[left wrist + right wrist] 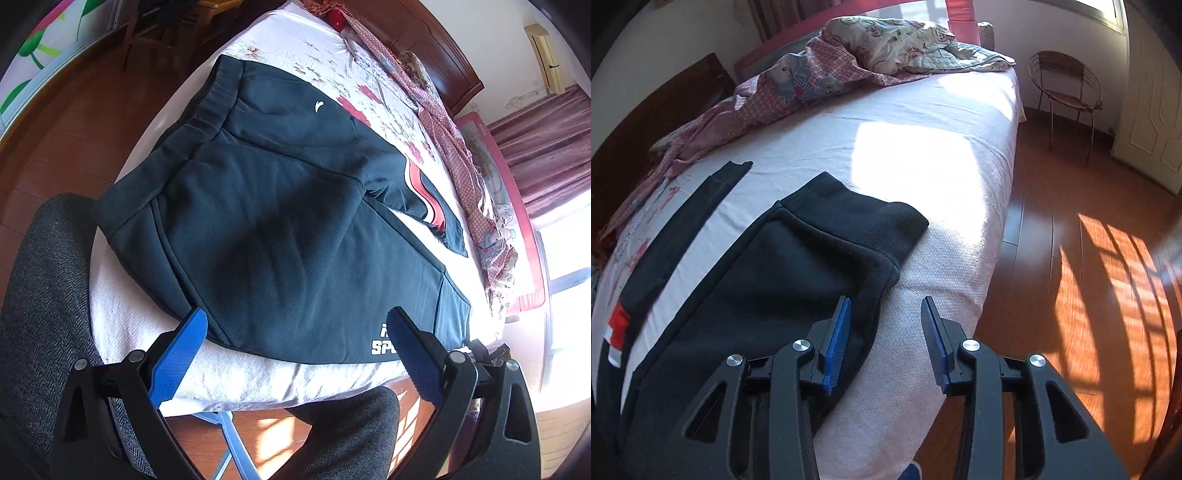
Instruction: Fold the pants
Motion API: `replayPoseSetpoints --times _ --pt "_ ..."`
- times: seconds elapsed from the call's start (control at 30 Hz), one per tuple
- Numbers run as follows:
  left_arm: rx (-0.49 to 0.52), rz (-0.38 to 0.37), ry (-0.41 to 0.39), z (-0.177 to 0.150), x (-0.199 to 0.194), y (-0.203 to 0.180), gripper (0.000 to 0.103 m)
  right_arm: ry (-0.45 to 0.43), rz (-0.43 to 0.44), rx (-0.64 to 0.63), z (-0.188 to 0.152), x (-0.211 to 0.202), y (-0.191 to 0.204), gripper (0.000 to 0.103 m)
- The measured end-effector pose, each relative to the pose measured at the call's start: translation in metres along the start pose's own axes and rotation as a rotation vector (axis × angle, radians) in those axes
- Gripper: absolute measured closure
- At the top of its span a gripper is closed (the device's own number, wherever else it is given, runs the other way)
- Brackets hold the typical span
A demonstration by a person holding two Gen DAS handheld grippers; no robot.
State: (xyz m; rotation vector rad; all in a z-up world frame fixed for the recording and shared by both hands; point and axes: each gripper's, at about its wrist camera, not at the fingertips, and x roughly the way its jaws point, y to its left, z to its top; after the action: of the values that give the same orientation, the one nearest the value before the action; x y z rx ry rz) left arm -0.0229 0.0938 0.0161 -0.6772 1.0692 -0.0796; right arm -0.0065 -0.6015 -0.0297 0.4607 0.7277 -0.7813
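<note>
Dark navy sweatpants (295, 206) lie spread on the white bed sheet (229, 373), waistband (210, 107) at the far left, a small white logo and white lettering near the front edge. My left gripper (295, 317) is open and empty, hovering over the near edge of the pants. In the right wrist view one pant leg (768, 295) ends in a ribbed cuff (864, 221); the other leg (676, 236) lies apart to the left with a red and white stripe. My right gripper (884, 306) is open and empty above the bed edge, its left finger over the leg's edge.
A pink patterned quilt (746, 99) and a floral pillow (905, 44) are bunched along the far side of the bed. A wooden headboard (424, 40) stands beyond. A wire chair (1067, 88) stands on the wooden floor (1089, 258) by a white door.
</note>
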Motion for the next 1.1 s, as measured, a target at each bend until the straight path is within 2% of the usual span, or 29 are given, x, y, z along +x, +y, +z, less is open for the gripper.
replayPoseSetpoints --times 0.07,0.13,0.2,0.23,0.27,0.3,0.33,0.4,0.43,0.5,0.57,0.63,0.67,0.73,0.77,0.87,0.93,1.1 --pt "-0.003 0.000 -0.008 0.003 0.000 0.003 0.005 -0.064 0.029 -0.036 0.001 -0.022 0.011 0.064" --pt "-0.008 -0.002 -0.006 0.004 0.001 0.005 0.005 -0.093 0.141 -0.106 -0.003 -0.040 0.034 0.064" --pt "-0.014 -0.007 0.002 0.006 0.004 0.007 0.005 -0.078 0.229 -0.226 -0.016 -0.046 0.068 0.064" --pt "-0.014 -0.017 0.010 0.007 0.006 0.008 0.005 -0.037 0.245 -0.268 -0.026 -0.039 0.083 0.058" --pt "-0.009 -0.031 0.020 0.009 0.007 0.008 0.005 0.040 0.246 -0.291 -0.036 -0.025 0.095 0.045" --pt "0.006 -0.047 0.029 0.011 0.007 0.007 0.005 0.165 0.240 -0.317 -0.049 -0.002 0.105 0.042" --pt "0.033 -0.057 0.031 0.015 0.006 0.005 0.005 0.090 0.199 -0.357 -0.056 -0.008 0.111 0.040" --pt "0.109 -0.055 0.029 0.027 0.003 0.004 0.005 0.072 0.119 -0.379 -0.061 -0.021 0.124 0.040" --pt "0.152 -0.042 0.015 0.035 0.000 0.007 0.004 0.074 0.158 -0.334 -0.062 -0.031 0.125 0.040" --pt "0.240 -0.005 -0.028 0.054 -0.003 0.015 0.002 0.052 0.290 -0.271 -0.071 -0.061 0.128 0.040" --pt "0.326 0.058 -0.062 0.080 -0.001 0.027 0.002 0.053 0.385 -0.292 -0.091 -0.088 0.138 0.040" --pt "0.411 0.106 -0.067 0.110 0.007 0.037 0.002 0.093 0.468 -0.312 -0.116 -0.111 0.148 0.040" --pt "0.442 0.099 -0.069 0.125 0.011 0.042 0.002 0.123 0.503 -0.326 -0.130 -0.120 0.154 0.040" --pt "0.494 -0.023 -0.054 0.157 0.018 0.051 0.002 0.169 0.540 -0.352 -0.158 -0.136 0.165 0.040" --pt "0.508 -0.054 -0.052 0.171 0.023 0.055 0.002 0.199 0.560 -0.365 -0.171 -0.143 0.170 0.040" --pt "0.562 -0.101 -0.092 0.211 0.036 0.064 0.002 0.269 0.582 -0.401 -0.202 -0.158 0.187 0.040" --pt "0.581 -0.139 -0.088 0.233 0.048 0.070 0.002 0.298 0.589 -0.430 -0.215 -0.166 0.199 0.040" --pt "0.566 -0.179 -0.102 0.270 0.078 0.083 0.003 0.318 0.598 -0.491 -0.227 -0.181 0.225 0.040"
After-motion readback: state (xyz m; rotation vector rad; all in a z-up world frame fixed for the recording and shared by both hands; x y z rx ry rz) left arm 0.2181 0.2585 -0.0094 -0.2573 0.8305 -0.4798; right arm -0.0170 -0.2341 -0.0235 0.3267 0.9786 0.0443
